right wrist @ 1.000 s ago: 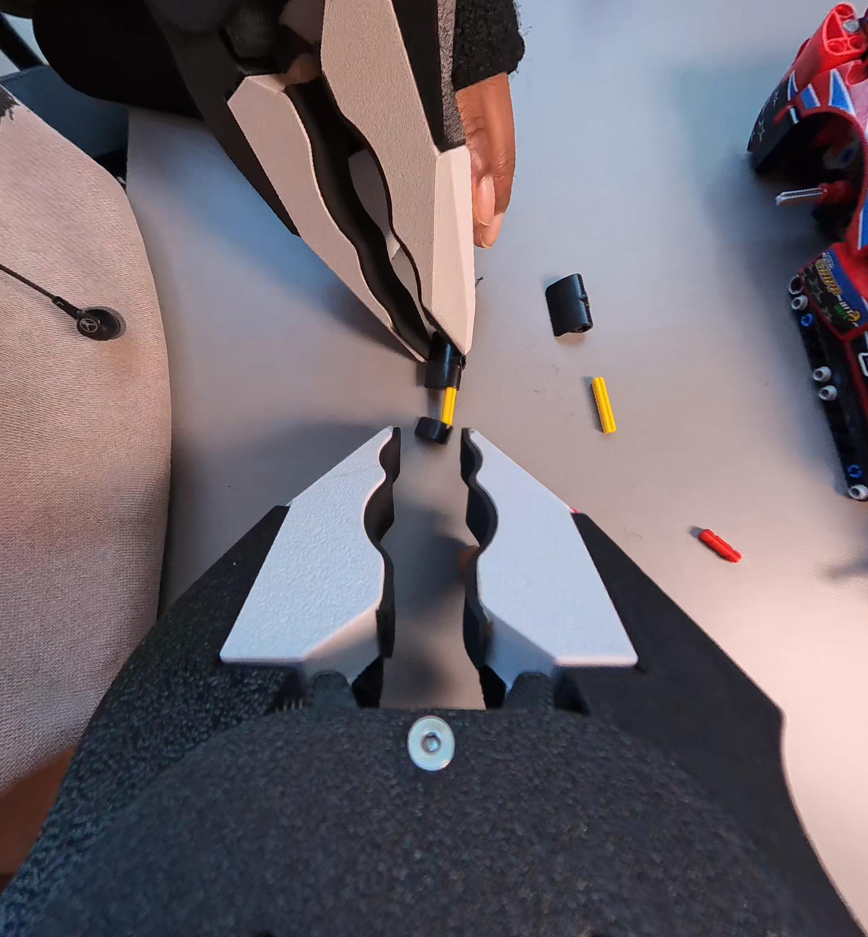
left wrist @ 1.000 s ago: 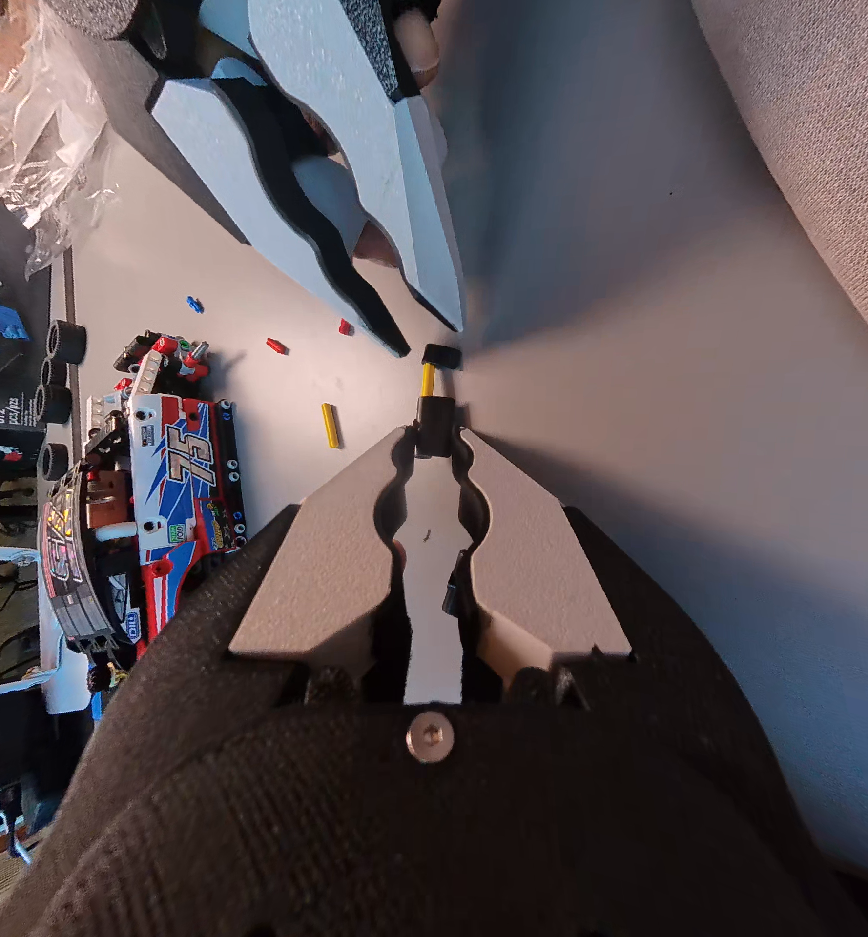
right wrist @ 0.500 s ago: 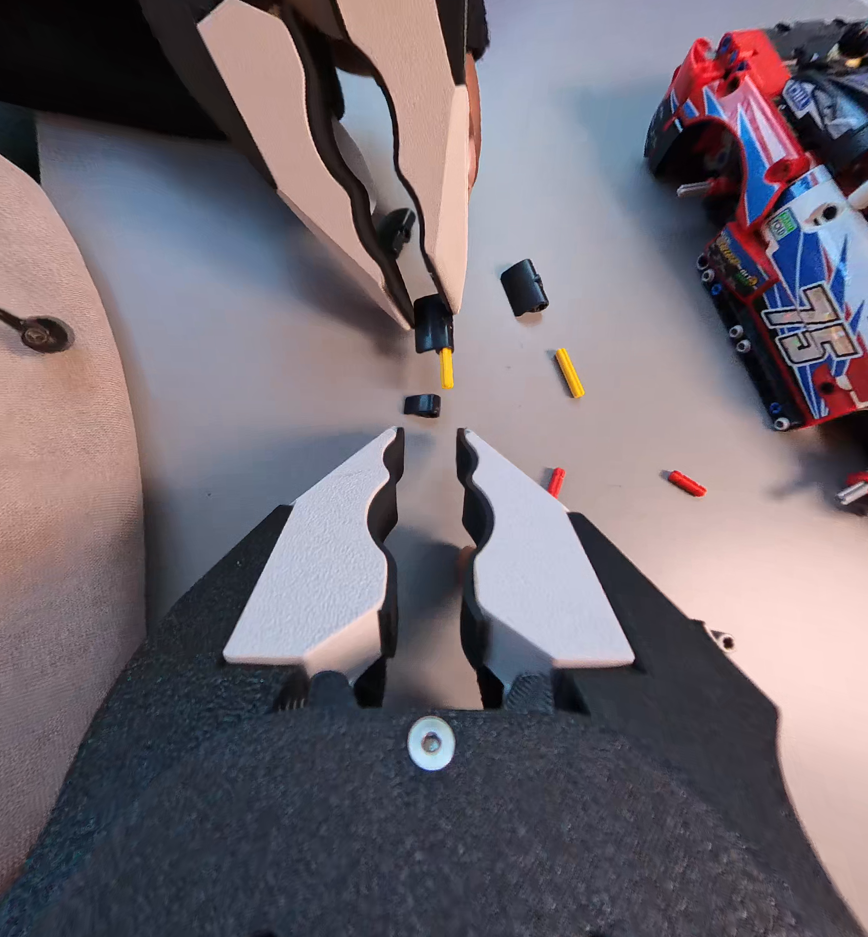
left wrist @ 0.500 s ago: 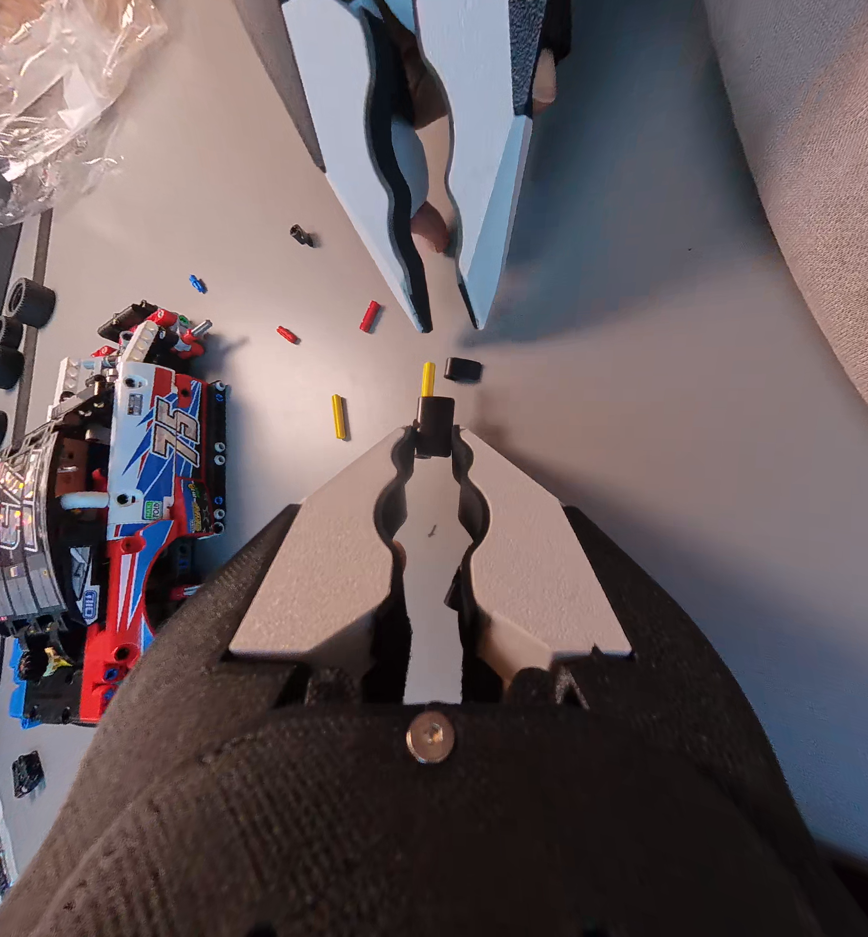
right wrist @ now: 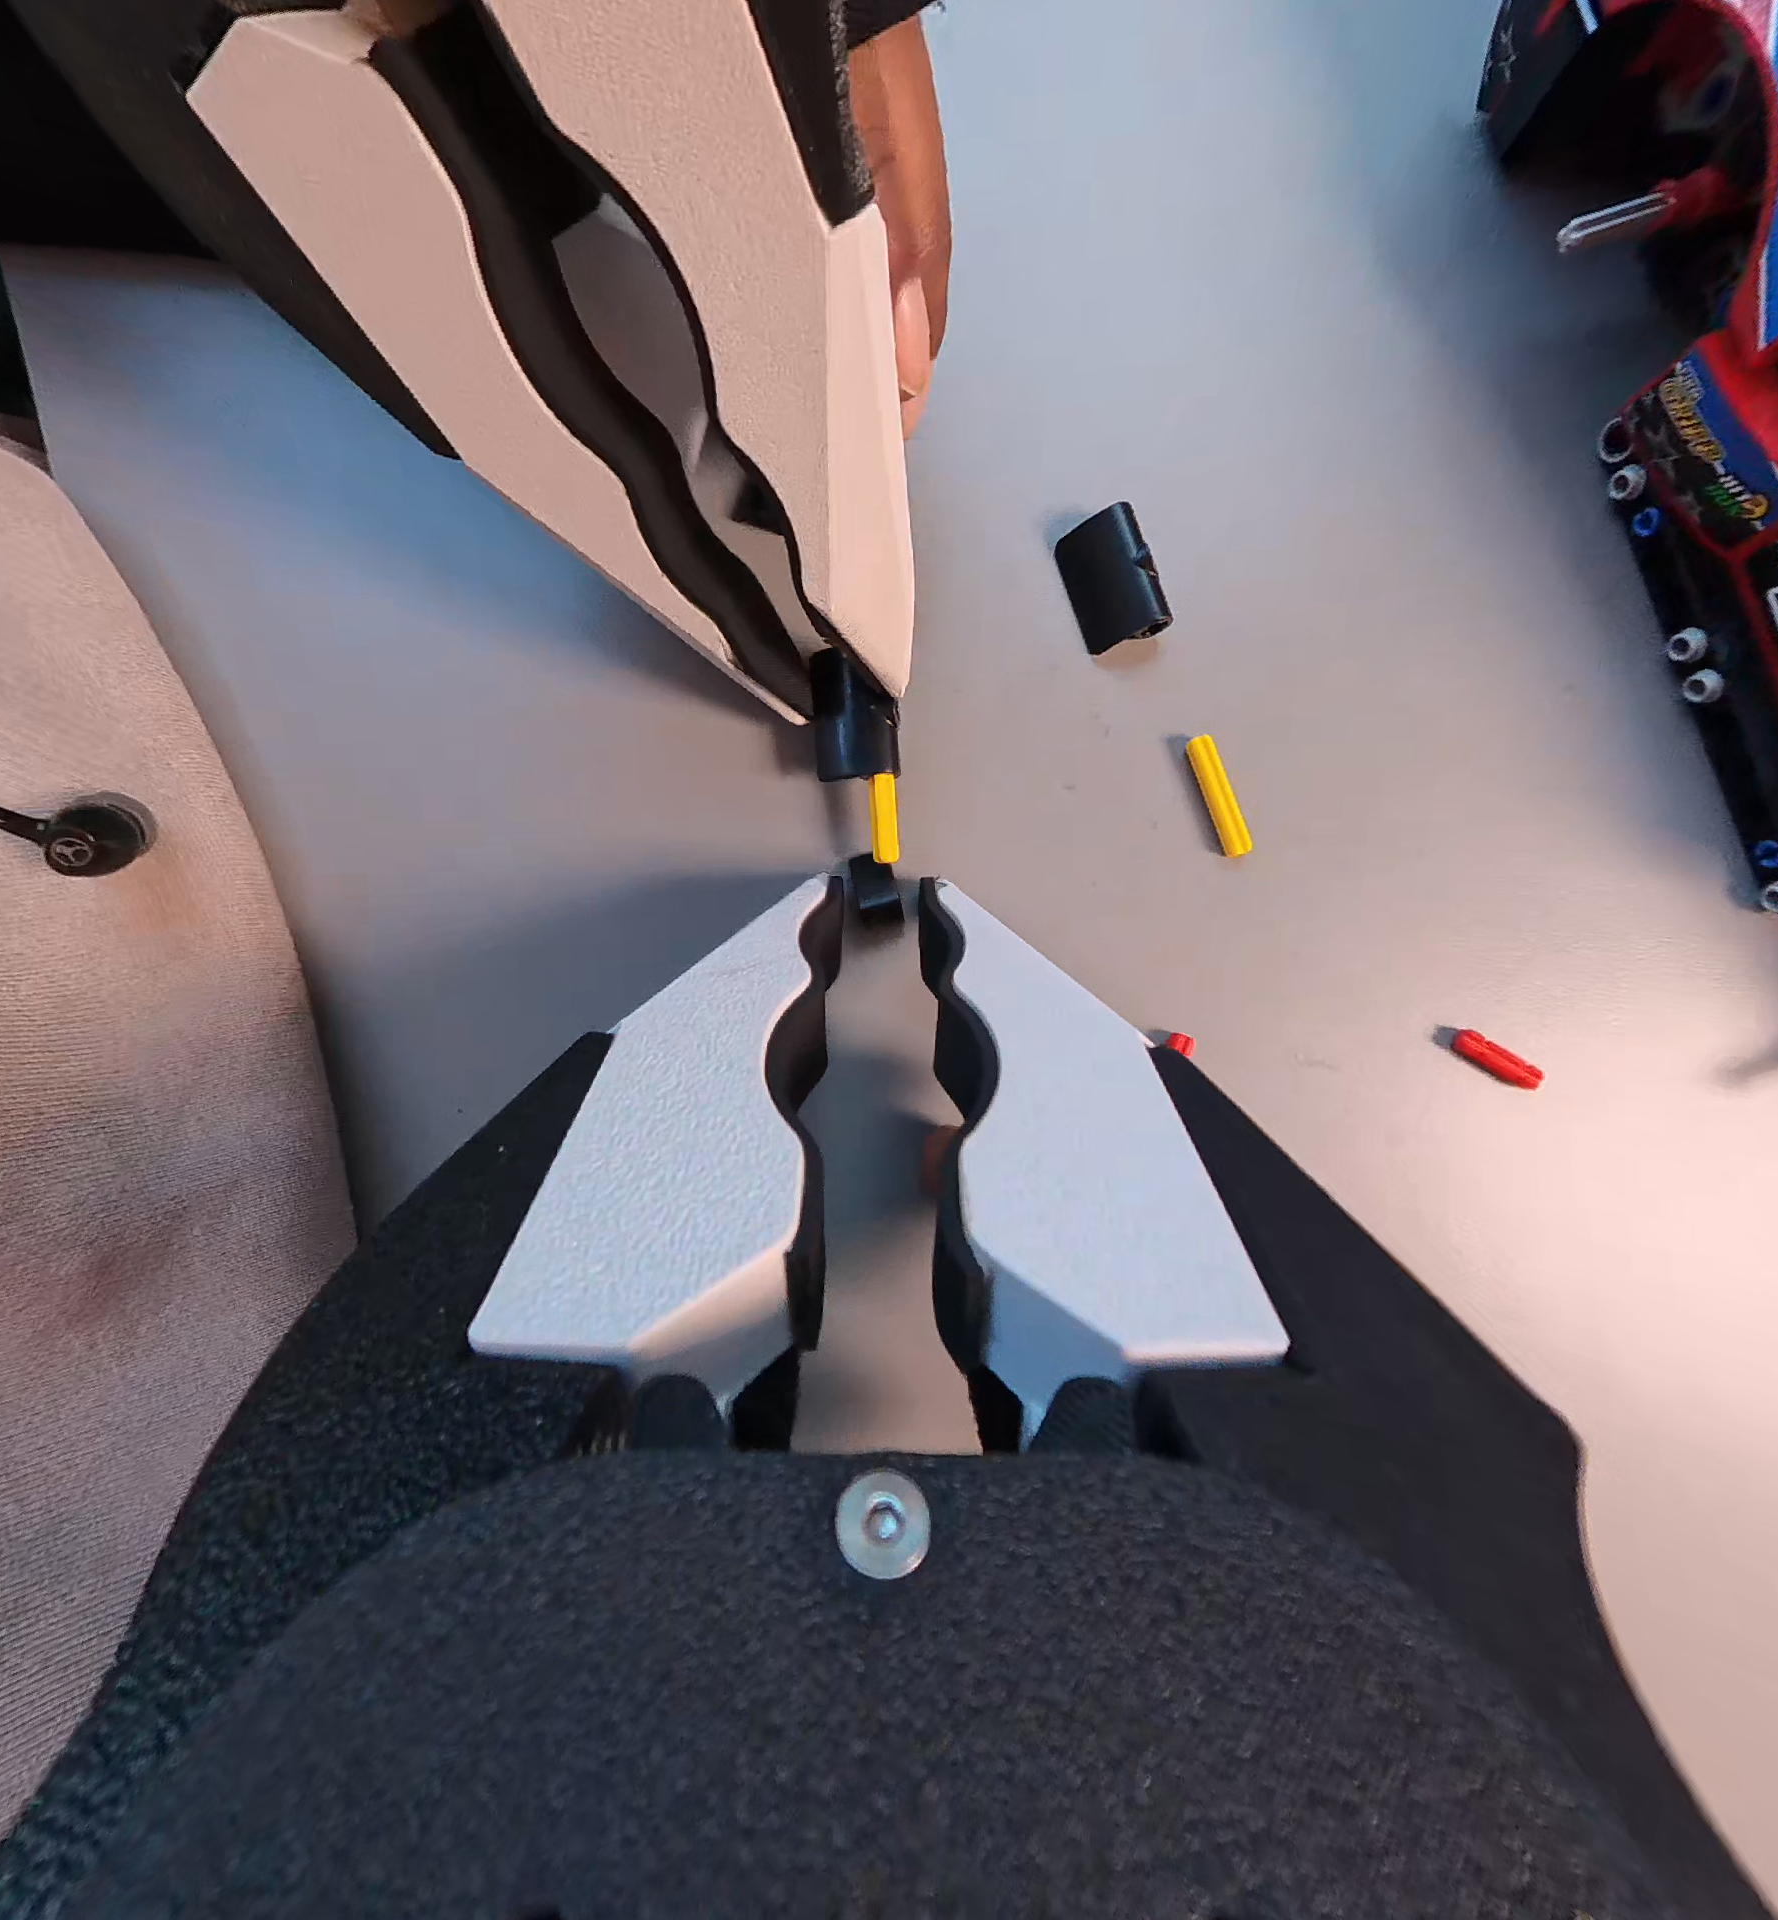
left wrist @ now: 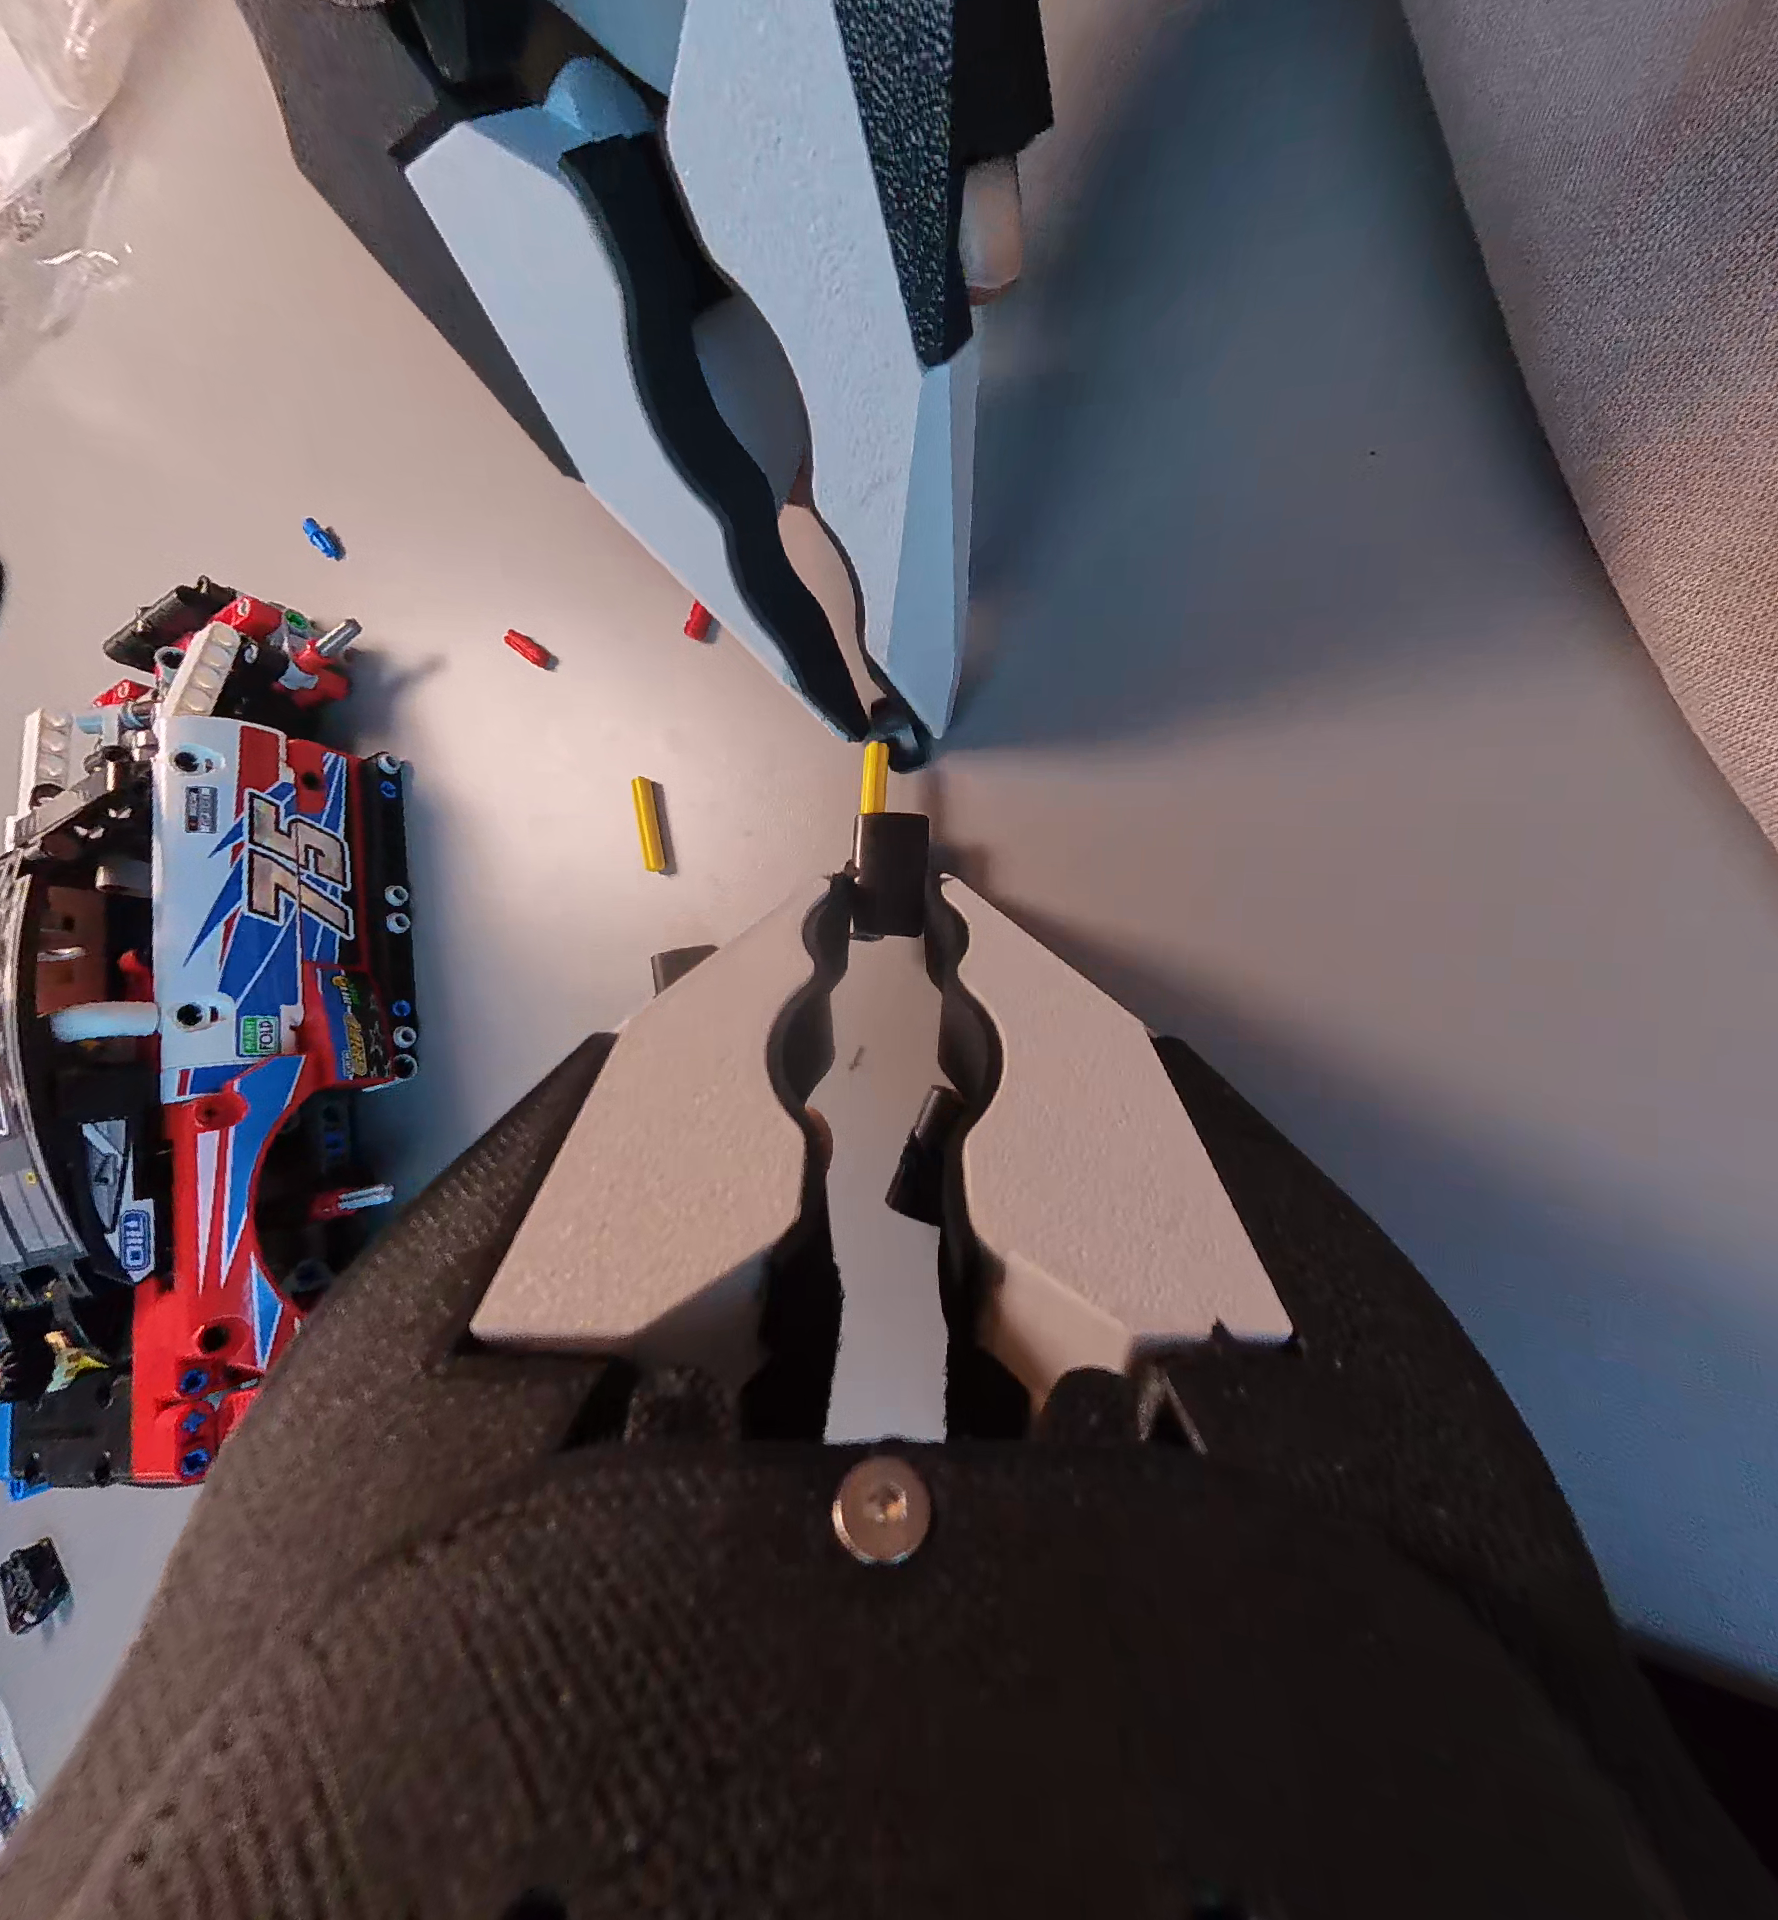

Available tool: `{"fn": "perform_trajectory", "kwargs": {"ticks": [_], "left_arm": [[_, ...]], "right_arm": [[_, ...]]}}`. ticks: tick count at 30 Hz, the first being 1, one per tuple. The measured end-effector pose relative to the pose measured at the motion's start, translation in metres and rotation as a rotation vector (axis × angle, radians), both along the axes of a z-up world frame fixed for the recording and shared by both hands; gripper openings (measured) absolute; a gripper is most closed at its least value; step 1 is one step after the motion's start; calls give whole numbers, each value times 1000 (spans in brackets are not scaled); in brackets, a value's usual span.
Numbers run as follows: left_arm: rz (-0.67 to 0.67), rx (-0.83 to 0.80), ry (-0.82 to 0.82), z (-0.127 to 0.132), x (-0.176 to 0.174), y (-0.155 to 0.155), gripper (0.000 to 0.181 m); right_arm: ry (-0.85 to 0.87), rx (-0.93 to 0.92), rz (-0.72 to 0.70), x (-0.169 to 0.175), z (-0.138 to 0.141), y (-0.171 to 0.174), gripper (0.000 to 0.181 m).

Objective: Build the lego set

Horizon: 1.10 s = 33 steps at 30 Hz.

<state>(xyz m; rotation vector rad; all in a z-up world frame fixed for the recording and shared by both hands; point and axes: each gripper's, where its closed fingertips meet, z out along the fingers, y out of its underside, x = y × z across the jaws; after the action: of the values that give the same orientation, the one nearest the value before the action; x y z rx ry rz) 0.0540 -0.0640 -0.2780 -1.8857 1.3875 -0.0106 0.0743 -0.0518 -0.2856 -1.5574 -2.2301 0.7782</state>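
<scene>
- I'm clamping the left tongs (left wrist: 887,896) on a black connector (left wrist: 890,871) at the tips, with a yellow axle (left wrist: 874,777) sticking out of its front end.
- I'm holding the right tongs (right wrist: 877,896) narrow around a small black bush (right wrist: 874,894); its sides are meeting both tips, so I'm reading it as gripped.
- In the right wrist view the axle's free end is sitting right at the bush; I can't tell if it's inside.
- The two tongs are facing each other tip to tip, low over the grey counter (right wrist: 1384,364).
- Loose parts are lying on the counter beside the tips: a second yellow axle (right wrist: 1218,795), a black sleeve (right wrist: 1112,578), a red pin (right wrist: 1496,1058).
- The red, white and blue race car (left wrist: 230,1039) is sitting off to the left in the left wrist view, well apart from the tongs.
- A blue pin (left wrist: 322,537) and crumpled clear plastic bags (left wrist: 2,177) are lying beyond the car.
</scene>
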Motion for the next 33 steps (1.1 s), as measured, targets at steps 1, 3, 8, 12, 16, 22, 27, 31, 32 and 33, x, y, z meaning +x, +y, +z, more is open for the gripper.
{"fn": "perform_trajectory", "kwargs": {"ticks": [1,3,8,12,16,22,27,31,32,33], "left_arm": [[2,0,2,0,0,0,12],[2,-4,1,0,-1,-2,12],[-14,-14,-9,-1,1,-6,12],[-46,-23,-18,-1,8,-10,12],[-14,-5,-18,3,2,-7,12],[22,-8,0,1,-7,-3,12],[21,-13,13,-1,-6,-4,12],[25,-12,15,-1,-6,-4,12],[26,-11,12,-1,-6,-4,12],[27,-10,8,0,-6,-4,12]], "right_arm": [[-12,-5,-4,0,0,0,13],[-19,11,-4,1,0,0,14],[21,62,57,4,-1,1,13],[41,104,107,4,0,9,9],[77,161,71,0,3,24,3],[108,109,116,5,5,8,16],[117,97,230,4,4,9,19],[66,30,348,4,3,6,20],[48,24,373,4,1,5,19],[37,29,389,3,0,6,17]]}}
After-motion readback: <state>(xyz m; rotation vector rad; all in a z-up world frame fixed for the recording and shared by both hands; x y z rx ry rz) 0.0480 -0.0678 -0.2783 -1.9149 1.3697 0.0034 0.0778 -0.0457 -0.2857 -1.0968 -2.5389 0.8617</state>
